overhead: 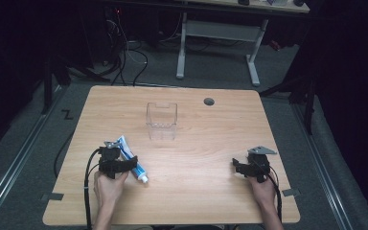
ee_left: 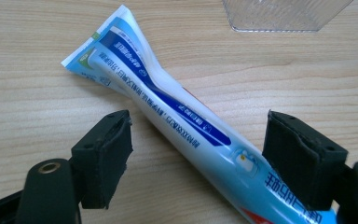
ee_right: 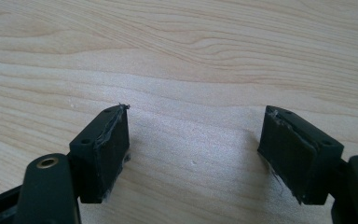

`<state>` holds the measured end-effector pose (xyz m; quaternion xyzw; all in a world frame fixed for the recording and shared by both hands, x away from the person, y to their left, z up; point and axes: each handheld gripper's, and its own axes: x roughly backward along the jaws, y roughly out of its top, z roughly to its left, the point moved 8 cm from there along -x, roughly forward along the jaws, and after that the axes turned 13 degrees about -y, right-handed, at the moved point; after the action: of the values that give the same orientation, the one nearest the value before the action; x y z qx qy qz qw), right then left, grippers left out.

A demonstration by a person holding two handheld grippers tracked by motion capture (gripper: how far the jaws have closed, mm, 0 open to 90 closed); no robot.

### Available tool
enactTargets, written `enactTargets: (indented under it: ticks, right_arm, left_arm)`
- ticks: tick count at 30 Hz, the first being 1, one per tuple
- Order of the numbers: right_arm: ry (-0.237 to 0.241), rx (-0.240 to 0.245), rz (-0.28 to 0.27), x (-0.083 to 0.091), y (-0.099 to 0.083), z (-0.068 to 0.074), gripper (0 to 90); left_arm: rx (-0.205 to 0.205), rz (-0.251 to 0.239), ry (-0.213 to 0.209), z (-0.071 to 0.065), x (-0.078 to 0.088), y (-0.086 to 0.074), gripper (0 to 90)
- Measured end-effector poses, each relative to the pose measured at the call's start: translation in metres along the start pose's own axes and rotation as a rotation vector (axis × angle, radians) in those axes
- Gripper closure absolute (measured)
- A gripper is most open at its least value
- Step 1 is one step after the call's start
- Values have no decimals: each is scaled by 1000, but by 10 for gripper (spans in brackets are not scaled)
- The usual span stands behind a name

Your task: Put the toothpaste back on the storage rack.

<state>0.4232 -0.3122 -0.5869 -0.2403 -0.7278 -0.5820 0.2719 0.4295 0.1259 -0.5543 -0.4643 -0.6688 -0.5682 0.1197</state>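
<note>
Left gripper [ee_left: 198,154] stands with jaws spread wide astride a toothpaste tube [ee_left: 177,121] that lies flat on the wooden table [overhead: 211,143]; neither pad presses on the tube, though the right-hand pad sits just beside or against its fatter end, contact uncertain. In the high view the tube [overhead: 130,158] lies diagonally near the table's left front, capped end toward the person, with a clear plastic box [overhead: 162,120] standing farther back at centre. Right gripper [ee_right: 193,149], jaws likewise apart and holding nothing, rests over bare wood near the right edge [overhead: 250,168]. Risks, as judged: the tube is soft, glossy and tapers from a round shoulder to a flat crimped tail, so a closure across its slanted body may squeeze it sideways, let it slip, or roll it out of the pads; a grip near the thin tail would leave the heavy end drooping. The pads are matte black foam, frayed at the corners; the table shows pale grain.
</note>
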Motion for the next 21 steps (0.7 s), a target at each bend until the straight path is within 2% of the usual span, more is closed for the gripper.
enactTargets:
  ticks: [5, 8, 16, 21]
  right_arm:
    - [0, 0, 0, 0, 0, 0, 240]
    - [0, 0, 0, 0, 0, 0, 239]
    - [0, 0, 0, 0, 0, 0, 239]
    - [0, 0, 0, 0, 0, 0, 239]
  left_arm:
    - [0, 32, 16, 0, -8, 2, 241]
    - [9, 73, 41, 1, -17, 0, 251]
    - [22, 85, 57, 4, -22, 1, 260]
    - [42, 91, 51, 7, -27, 1, 262]
